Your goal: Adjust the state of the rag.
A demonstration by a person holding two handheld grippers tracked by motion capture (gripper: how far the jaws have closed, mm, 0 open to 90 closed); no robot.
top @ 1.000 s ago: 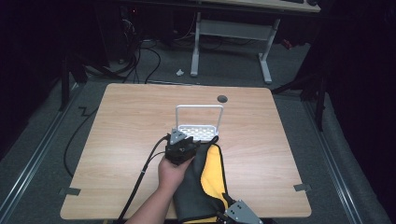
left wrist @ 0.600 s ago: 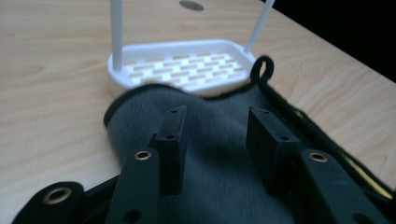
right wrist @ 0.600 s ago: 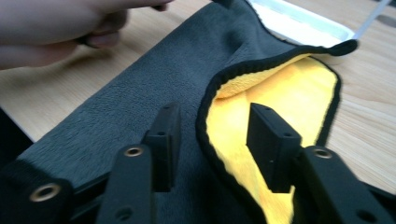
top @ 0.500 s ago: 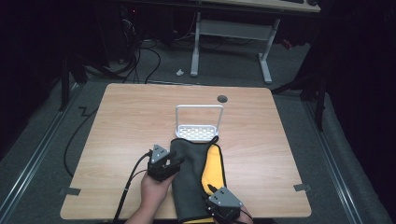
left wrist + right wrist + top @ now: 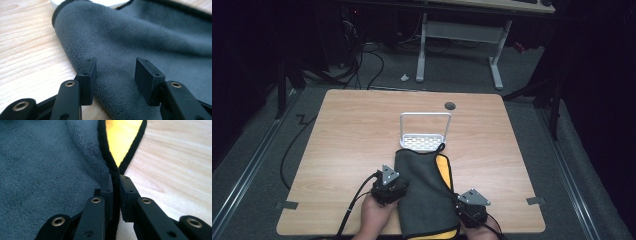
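Observation:
A dark grey cloth [image 5: 424,192] with a yellow underside [image 5: 443,167] and black piping lies folded on the wooden table, from the front edge up to a white rack [image 5: 425,129]. My left gripper [image 5: 387,186] sits at the cloth's left edge. Its jaws stand open over the grey pile [image 5: 130,50], one pad [image 5: 88,75] right at the folded edge. My right gripper [image 5: 472,207] is at the cloth's right edge near the table front. There its jaws are shut on the black piped hem [image 5: 114,176], below the yellow patch [image 5: 122,137].
The white rack [image 5: 110,2] stands upright mid-table, its perforated base partly under the cloth's far end. A round grommet hole [image 5: 450,105] lies near the table's far edge. Bare wood [image 5: 347,140] spreads left and right of the cloth. Desk legs and cables sit on the floor beyond.
My left gripper drew back from the cloth's far end by the rack to its left edge near the front. My right gripper came in and shut on the right hem.

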